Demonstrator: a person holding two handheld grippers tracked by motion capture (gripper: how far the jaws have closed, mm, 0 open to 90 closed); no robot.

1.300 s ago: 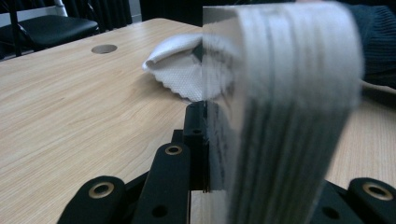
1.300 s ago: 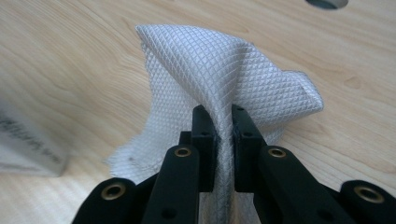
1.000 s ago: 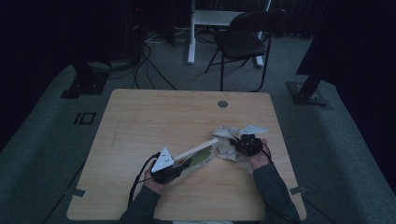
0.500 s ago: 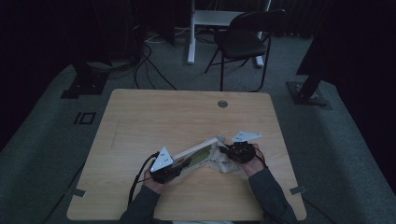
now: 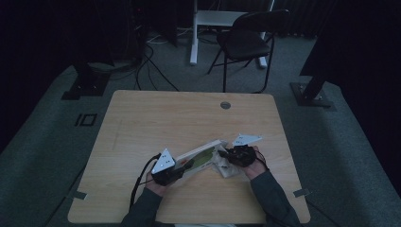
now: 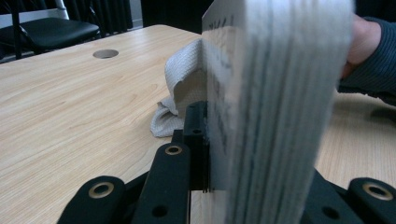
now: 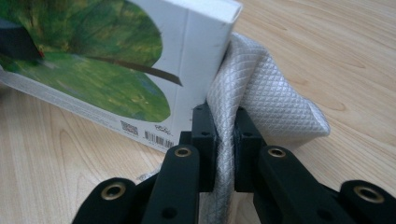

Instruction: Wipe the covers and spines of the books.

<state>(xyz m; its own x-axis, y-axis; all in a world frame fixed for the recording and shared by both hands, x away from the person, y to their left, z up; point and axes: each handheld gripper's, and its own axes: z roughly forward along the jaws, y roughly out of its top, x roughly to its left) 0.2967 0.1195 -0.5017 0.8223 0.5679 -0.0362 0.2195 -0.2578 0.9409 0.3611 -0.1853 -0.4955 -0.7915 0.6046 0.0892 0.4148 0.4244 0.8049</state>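
Your left tool point(image 5: 182, 169) clamped on thick board book point(image 5: 201, 158), jaws pressed against its covers, page edges facing its camera. Book lies slantwise near worktop's point(image 5: 156, 118) front edge, right of middle. Your right tool point(image 7: 225, 123) pinched shut on white quilted cloth point(image 7: 261, 93), which touches book's far corner, beside worktop's front-right area.

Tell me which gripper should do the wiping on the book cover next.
Right, probably. The right gripper already pinches the white cloth beside the book, while the left gripper is clamped on the book's edge, steadying it.
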